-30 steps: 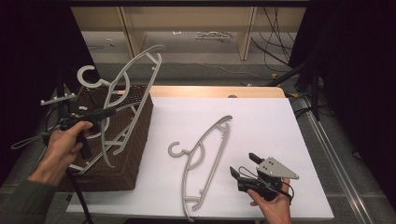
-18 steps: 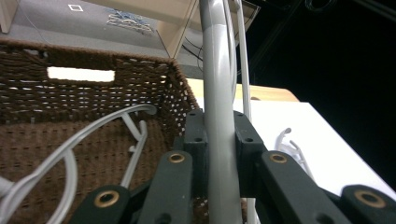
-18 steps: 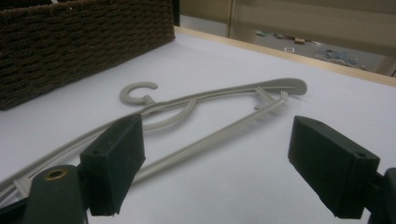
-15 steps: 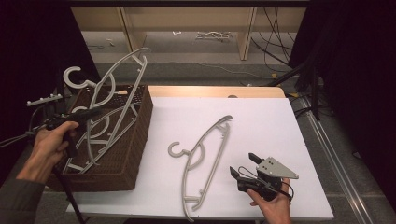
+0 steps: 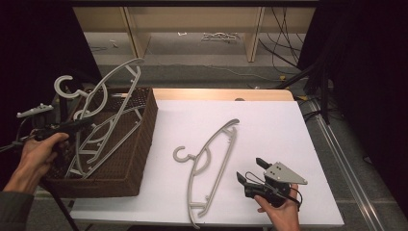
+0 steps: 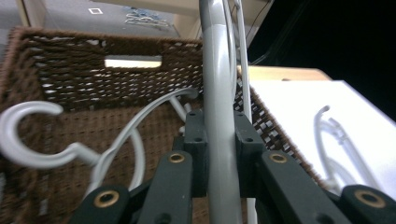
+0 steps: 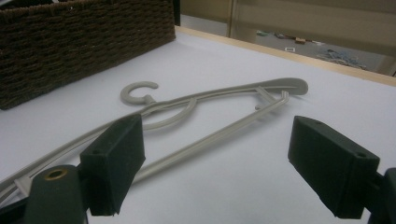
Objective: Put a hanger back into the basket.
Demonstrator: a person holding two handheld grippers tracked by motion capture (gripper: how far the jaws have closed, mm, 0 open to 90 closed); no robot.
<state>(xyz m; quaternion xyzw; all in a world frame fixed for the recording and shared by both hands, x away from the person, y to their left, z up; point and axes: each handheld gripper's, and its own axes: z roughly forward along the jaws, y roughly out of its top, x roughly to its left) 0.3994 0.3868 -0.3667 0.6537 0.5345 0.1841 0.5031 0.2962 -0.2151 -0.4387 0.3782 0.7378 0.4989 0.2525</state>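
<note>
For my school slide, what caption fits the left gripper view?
Left gripper clamps a grey hanger above the brown wicker basket.

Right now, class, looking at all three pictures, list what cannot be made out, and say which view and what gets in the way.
- High view: the lower ends of the hangers in the wicker basket sit behind its near wall.
- Left gripper view: the held hanger runs past the top edge, its shape cut off.
- Right gripper view: the hanger on the table passes behind the near pad.
- High view: items on the far floor are too small.
</note>
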